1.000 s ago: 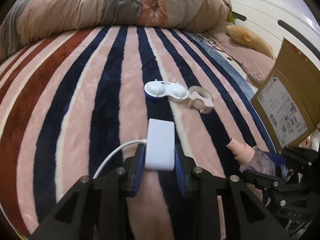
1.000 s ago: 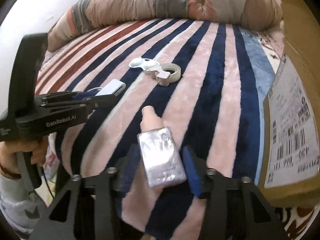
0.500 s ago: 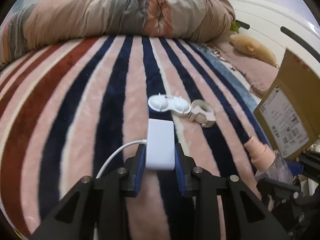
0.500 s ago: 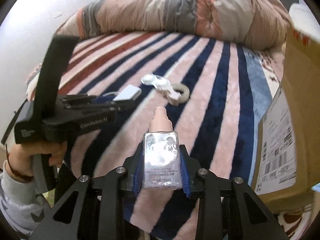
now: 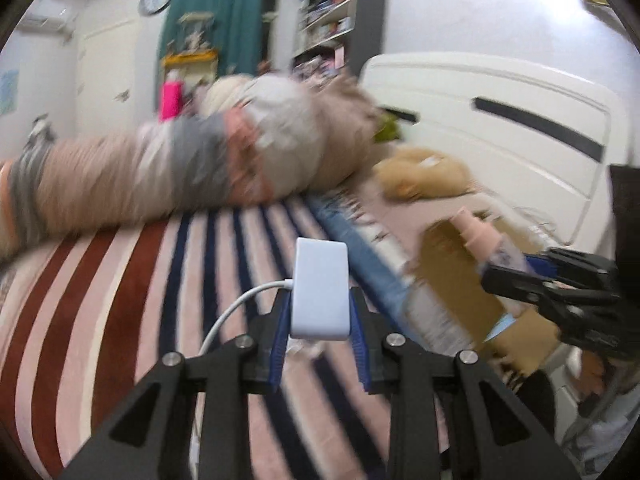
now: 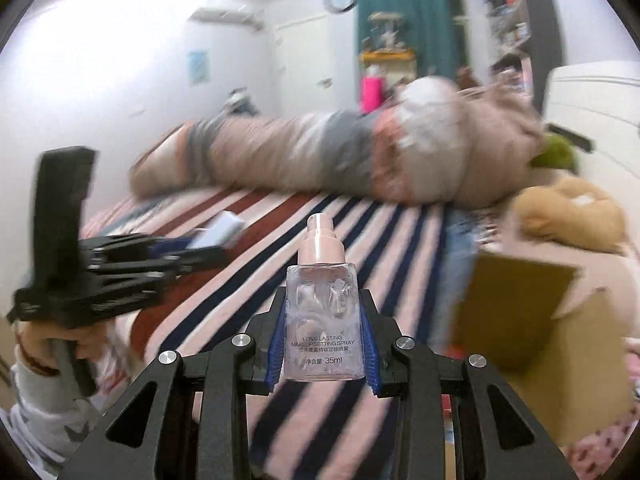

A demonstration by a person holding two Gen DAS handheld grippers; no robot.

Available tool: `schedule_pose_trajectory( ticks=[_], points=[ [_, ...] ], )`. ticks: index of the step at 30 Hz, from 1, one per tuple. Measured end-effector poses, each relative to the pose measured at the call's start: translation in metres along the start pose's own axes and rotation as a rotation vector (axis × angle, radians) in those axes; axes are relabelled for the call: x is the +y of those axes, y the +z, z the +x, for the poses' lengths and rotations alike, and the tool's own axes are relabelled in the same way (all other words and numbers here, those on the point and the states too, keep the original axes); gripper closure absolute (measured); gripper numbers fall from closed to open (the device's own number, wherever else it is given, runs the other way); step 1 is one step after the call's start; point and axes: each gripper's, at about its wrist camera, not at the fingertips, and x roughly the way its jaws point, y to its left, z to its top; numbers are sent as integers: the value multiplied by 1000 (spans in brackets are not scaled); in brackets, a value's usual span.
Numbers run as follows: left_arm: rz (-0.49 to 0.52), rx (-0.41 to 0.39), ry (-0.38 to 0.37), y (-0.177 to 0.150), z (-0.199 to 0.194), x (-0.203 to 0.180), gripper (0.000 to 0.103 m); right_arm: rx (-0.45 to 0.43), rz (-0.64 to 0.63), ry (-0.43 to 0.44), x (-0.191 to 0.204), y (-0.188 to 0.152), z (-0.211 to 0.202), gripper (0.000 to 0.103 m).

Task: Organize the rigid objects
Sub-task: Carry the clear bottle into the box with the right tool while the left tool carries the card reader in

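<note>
Left tool [image 5: 320,316] pinches white adapter [image 5: 320,288], right tool [image 6: 324,334] pinches spray bottle [image 6: 324,312], both raised beside cardboard box [image 6: 560,320], likely for dropping in.

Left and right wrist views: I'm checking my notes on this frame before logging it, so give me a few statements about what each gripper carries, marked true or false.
1. The left gripper is shut on a white adapter. True.
2. The white adapter has no cable. False: a white cable leaves its left side.
3. The right gripper holds a clear spray bottle, pump end pointing away from the jaws. True.
4. The spray bottle's label reads 100ml. False: it reads 35ml.
5. A cardboard box stands right of the spray bottle. True.
</note>
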Motion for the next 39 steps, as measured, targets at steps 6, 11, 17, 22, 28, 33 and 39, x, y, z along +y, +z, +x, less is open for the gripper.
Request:
schedule_pose_trajectory(
  ticks=[6,11,17,22,28,33,39],
  points=[
    [107,-14,-174,52,18,-71,78,59,56,-166,-80,-9,-8,75],
    [175,64,-284,75,61,-132,78,170,58,-215,-118,-29,10,75],
    [238,182,-332,78,108,-176,78,220,35,-280,-131,-51,18,75],
    [260,243,-328,72,129,-188,78,203,44,-266,-132,-53,16,75],
    [250,270,-340,67,137,-192,78,196,44,-269,-134,-50,17,75],
    [262,314,-333,64,146,-191,78,185,56,-265,-136,-50,11,75],
    [263,368,-314,56,157,-195,77,182,53,-261,-138,-51,10,74]
  ],
)
